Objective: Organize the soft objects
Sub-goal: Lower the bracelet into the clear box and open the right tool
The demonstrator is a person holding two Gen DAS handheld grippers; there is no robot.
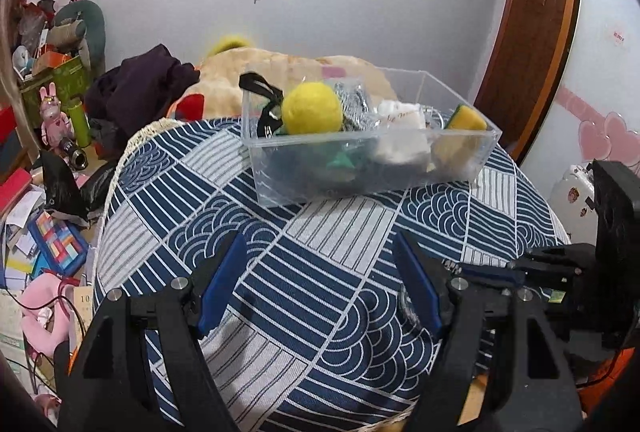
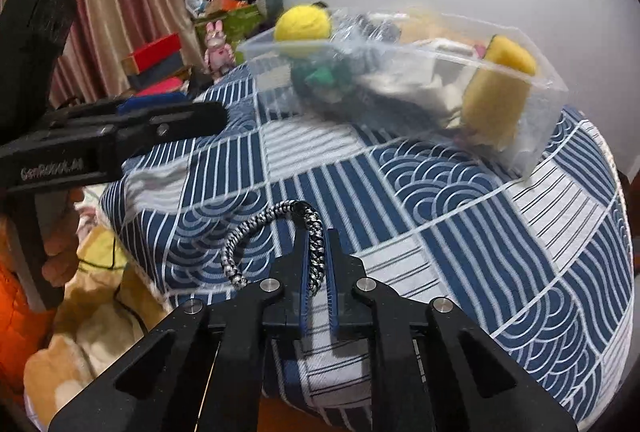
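Note:
A clear plastic box (image 1: 360, 172) stands at the far side of the table with the blue patterned cloth (image 1: 320, 272). It holds a yellow ball (image 1: 312, 108), a yellow sponge (image 1: 466, 120), white cloth (image 1: 400, 116) and dark soft items. My left gripper (image 1: 320, 272) is open and empty above the cloth, short of the box. My right gripper (image 2: 316, 244) is shut on a black-and-white braided loop (image 2: 256, 232) and holds it above the cloth; the box (image 2: 400, 80) lies ahead of it. The right gripper also shows at the right edge of the left wrist view (image 1: 540, 264).
The left gripper's body (image 2: 100, 136) crosses the left side of the right wrist view. Cluttered floor with books and toys (image 1: 48, 232) lies left of the table. A heap of bedding and clothes (image 1: 168, 84) sits behind it. A wooden door (image 1: 532, 32) is at the right.

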